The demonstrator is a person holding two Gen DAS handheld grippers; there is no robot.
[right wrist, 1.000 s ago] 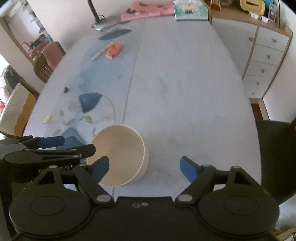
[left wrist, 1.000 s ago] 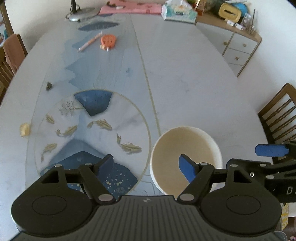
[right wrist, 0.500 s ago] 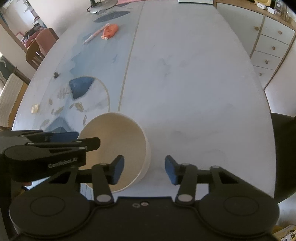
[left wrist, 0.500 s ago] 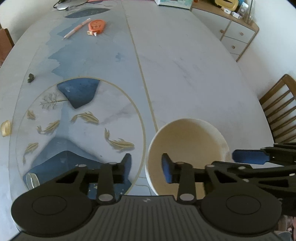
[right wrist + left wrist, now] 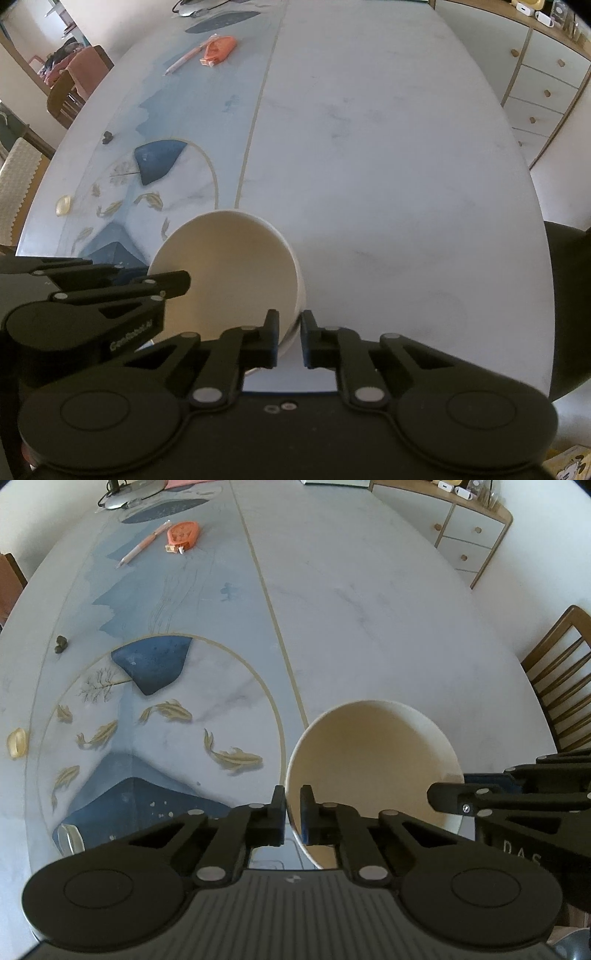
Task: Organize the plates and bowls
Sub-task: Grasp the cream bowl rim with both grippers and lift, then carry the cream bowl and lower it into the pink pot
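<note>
Pinching opposite rims of cream bowl (image 5: 373, 760), near tabletop (image 5: 369, 602) front edge: left claw (image 5: 292, 814) clamped on left rim, right claw (image 5: 290, 338) clamped on right rim. Lift best done level, both claws raised together; uneven pull judged likely to tip bowl.

Both grippers have dropped toward the bowl (image 5: 373, 760), and each has closed from wide open onto its rim, left (image 5: 292, 808) and right (image 5: 290, 334).

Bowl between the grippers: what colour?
Plain cream, no pattern, inside and out: the bowl shows best in the left wrist view.
</note>
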